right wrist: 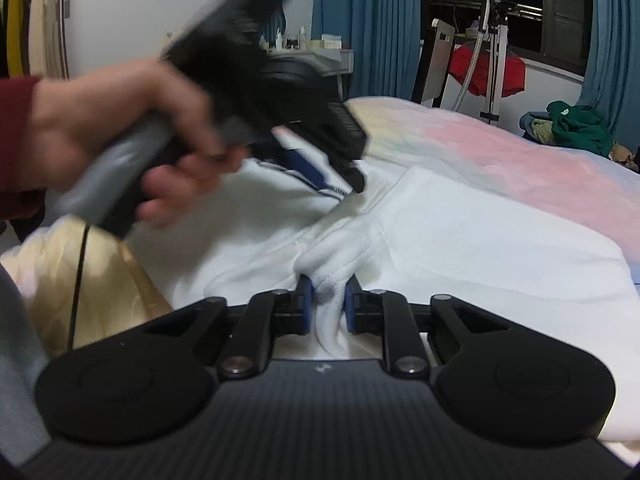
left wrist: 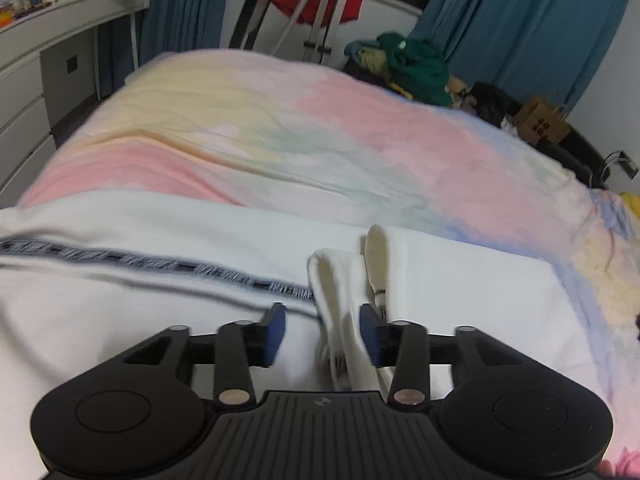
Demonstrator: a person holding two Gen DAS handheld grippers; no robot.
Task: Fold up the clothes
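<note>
The white sweatshirt (right wrist: 460, 232) is spread on the bed (left wrist: 320, 128), over a pastel blanket. It is judged soft, thick and limp; a gathered hem gives the surest hold. A bunched ribbed edge is clamped in the right gripper (right wrist: 327, 304). The left gripper (left wrist: 322, 332) is partly open, a white fold lying loose between its fingers (left wrist: 276, 332).

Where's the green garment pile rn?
The green garment pile sits past the far right edge of the pastel bedspread, in front of the blue curtain; in the right wrist view it is far right.
</note>
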